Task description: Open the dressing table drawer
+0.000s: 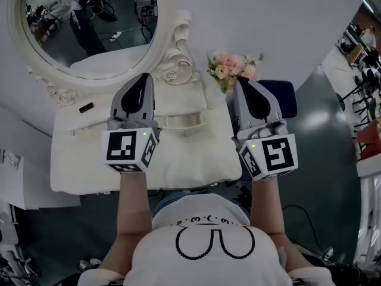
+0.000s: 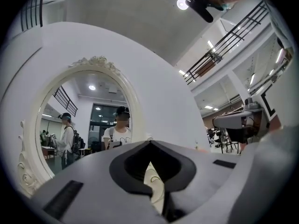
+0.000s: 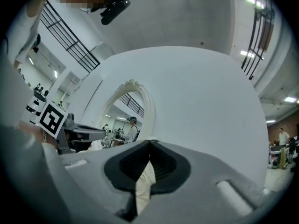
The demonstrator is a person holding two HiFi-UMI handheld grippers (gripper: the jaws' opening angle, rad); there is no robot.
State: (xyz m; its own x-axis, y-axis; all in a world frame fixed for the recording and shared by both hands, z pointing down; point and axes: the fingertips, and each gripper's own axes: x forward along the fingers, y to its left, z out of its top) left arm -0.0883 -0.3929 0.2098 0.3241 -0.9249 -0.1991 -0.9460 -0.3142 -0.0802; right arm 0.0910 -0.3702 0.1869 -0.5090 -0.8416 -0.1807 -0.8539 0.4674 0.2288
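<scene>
Hovering over the dressing table: left gripper, right gripper, jaws together, empty

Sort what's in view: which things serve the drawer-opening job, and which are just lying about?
Job: dressing table; left gripper and right gripper, both shut and empty.
Lying about: flower bouquet; small black object on the tabletop; oval mirror.

Cream dressing table; on it oval mirror, pink flower posy, small black item
</scene>
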